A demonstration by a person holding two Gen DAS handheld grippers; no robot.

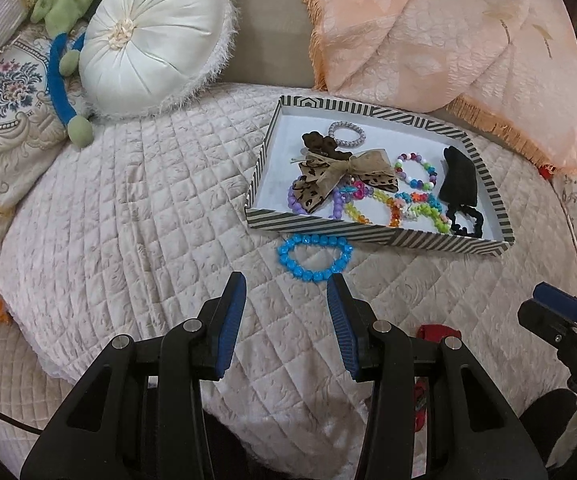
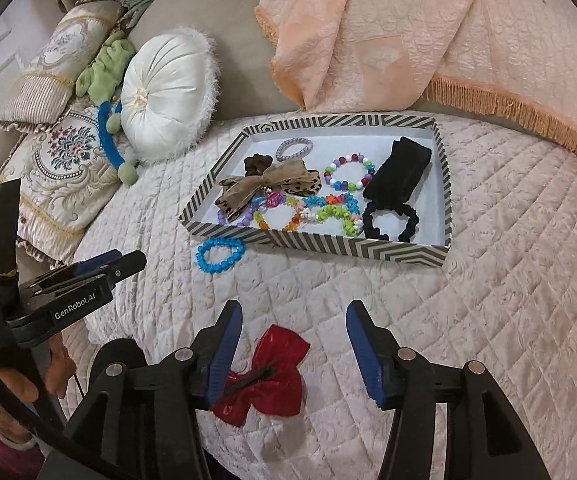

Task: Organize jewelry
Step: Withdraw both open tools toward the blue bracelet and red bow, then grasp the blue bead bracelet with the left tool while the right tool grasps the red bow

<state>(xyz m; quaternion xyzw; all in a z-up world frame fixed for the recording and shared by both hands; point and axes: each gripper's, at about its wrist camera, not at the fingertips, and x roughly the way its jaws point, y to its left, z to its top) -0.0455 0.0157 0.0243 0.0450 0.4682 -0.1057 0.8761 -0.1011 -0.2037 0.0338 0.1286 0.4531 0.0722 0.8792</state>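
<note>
1. Far left it's just clutter that isn't part of the job: a white pillow (image 1: 152, 40) and a green plush (image 1: 72, 4) shoved up against the backrest, probably to leave the quilt (image 1: 128, 208) free as a work area.
2. Left gripper (image 1: 286, 300) hangs over the quilt with its jaws released and nothing between them. It points toward the blue bracelet (image 1: 314, 258), so that looks like its next pick.
3. That blue bracelet lies on the quilt right against the front wall of the tray (image 1: 368, 236), outside it. Likely one of the last strays.
4. The striped tray is the collecting spot: a leopard bow (image 2: 264, 188), bead bracelets (image 2: 348, 172) and a black scrunchie (image 2: 388, 222) are already piled inside.
5. Right gripper (image 2: 294, 332) sits nearest the camera, jaws apart and gripping nothing. The red bow (image 2: 268, 376) lies on the quilt between them, close to the left pad, well short of the tray, so it isn't sorted yet.
</note>
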